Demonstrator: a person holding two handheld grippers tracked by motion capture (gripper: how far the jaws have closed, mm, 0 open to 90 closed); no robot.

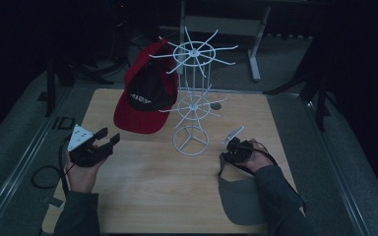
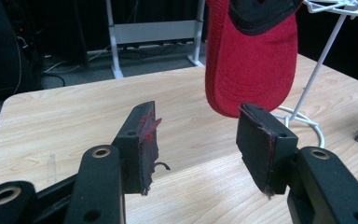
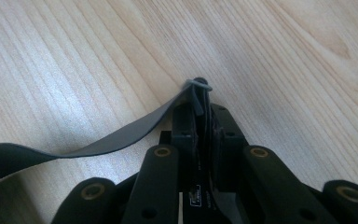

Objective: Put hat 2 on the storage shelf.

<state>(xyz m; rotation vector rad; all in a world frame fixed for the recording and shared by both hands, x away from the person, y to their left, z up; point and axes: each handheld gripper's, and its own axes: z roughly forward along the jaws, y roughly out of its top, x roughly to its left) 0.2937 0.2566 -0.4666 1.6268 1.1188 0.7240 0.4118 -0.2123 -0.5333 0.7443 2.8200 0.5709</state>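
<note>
1. Forearms in dark sleeves enter at 6 o'clock in the high view; each hand holds a gripper over a pale wooden table [image 1: 142, 196].
2. Left gripper [image 1: 107, 139], at 8 o'clock on the table: jaws spread wide, nothing between them. The left gripper view shows worn pads [image 2: 145, 140] with red marks.
3. Right gripper [image 1: 232, 146], at 4 o'clock: jaws pressed together, pinching the edge of a grey cap [image 1: 241, 199]. The cap lies flat near the table's 5 o'clock edge; in the right gripper view its grey fabric [image 3: 98, 142] trails off to 8 o'clock.
4. White wire rack [image 1: 192, 93] stands at table centre toward 12 o'clock, two tiers of spokes, round base.
5. Red cap [image 1: 145, 98] with black lining hangs from an upper spoke on the rack's 9 o'clock side, brim down, clear of the table.
6. White lettering on the black lining, too blurred to read.
</note>
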